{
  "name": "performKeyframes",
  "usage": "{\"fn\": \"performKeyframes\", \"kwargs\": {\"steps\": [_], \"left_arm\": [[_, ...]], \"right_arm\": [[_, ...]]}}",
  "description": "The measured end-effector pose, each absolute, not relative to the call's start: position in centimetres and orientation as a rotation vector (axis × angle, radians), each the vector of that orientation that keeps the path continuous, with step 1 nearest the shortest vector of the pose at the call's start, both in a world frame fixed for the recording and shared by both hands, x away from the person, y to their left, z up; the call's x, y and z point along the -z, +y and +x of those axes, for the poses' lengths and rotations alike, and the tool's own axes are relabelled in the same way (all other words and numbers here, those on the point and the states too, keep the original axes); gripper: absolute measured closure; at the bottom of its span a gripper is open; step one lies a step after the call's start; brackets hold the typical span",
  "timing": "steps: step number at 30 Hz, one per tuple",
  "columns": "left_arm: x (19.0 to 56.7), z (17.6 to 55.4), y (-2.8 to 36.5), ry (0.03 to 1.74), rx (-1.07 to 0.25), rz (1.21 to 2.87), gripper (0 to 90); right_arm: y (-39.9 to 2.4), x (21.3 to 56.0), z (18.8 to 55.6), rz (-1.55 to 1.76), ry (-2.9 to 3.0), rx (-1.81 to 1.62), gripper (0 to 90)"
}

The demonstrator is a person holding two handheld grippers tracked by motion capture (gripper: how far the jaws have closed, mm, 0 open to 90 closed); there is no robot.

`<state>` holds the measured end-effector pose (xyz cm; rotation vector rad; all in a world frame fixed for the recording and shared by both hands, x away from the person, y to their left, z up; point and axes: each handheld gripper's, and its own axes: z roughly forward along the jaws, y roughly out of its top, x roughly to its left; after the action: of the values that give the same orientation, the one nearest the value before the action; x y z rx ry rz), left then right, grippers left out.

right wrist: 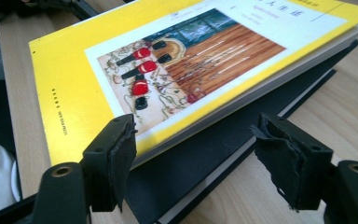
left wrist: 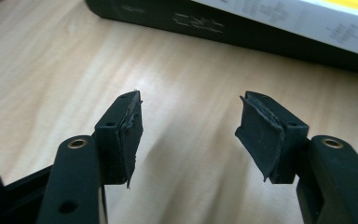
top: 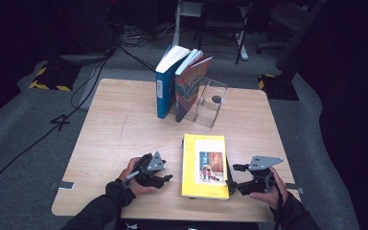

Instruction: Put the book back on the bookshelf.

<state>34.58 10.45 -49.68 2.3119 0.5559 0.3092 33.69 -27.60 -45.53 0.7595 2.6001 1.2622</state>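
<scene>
A: Yellow book (top: 204,166) lies flat on the table (top: 120,139), near your edge, at about 5 o'clock from the table's middle. Why is it lying that way?

B: It rests on a thin black book (right wrist: 223,158) that peeks out under it. Its cover is up, so you can get at its long sides from both hands.

A: Where are your grippers?

B: Your right gripper (top: 234,183) sits at the book's 3 o'clock side, low by the near corner. Its jaws are wide, with the book's edge just between them, and the pads do not press yet. Your left gripper (top: 165,178) is at the 9 o'clock side, a little apart from the book. Its jaws stand part open with only bare wood between them.

A: What else is around?

B: At 12 o'clock, well apart, a blue book (top: 165,88) and a red book (top: 189,88) stand leaning by a clear bookend (top: 210,104). I think the yellow one may go there.

A: Anything in your way?

B: The path looks free. Mind the black book underneath; your jaws might grab it too.
</scene>
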Motion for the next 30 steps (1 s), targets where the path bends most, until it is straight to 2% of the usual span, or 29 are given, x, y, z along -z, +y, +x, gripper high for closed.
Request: {"fn": "performKeyframes", "kwargs": {"steps": [7, 11, 12, 20, 25, 30], "left_arm": [[50.1, 34.1, 10.2, 0.55, -0.235, 2.31, 31.9], [50.4, 33.8, 10.2, 0.565, -0.219, 2.304, 26.6], [50.4, 33.8, 10.2, 0.568, -0.216, 2.303, 25.7], [50.4, 34.1, 9.6, 0.573, -0.217, 2.31, 21.4], [50.4, 34.0, 9.0, 0.566, -0.219, 2.31, 21.8], [50.4, 34.0, 8.7, 0.56, -0.211, 2.308, 22.7]], "right_arm": [[-26.4, 45.5, 34.4, 0.783, 2.695, -1.234, 25.6], [-26.0, 45.6, 35.1, 0.811, 2.742, -1.211, 21.1], [-25.7, 45.7, 35.7, 0.829, 2.778, -1.188, 16.4], [-24.8, 45.4, 36.6, 0.806, 2.828, -1.132, 14.5], [-24.4, 45.3, 36.8, 0.796, 2.818, -1.124, 14.6], [-24.4, 44.9, 36.6, 0.772, 2.773, -1.143, 20.8]]}}
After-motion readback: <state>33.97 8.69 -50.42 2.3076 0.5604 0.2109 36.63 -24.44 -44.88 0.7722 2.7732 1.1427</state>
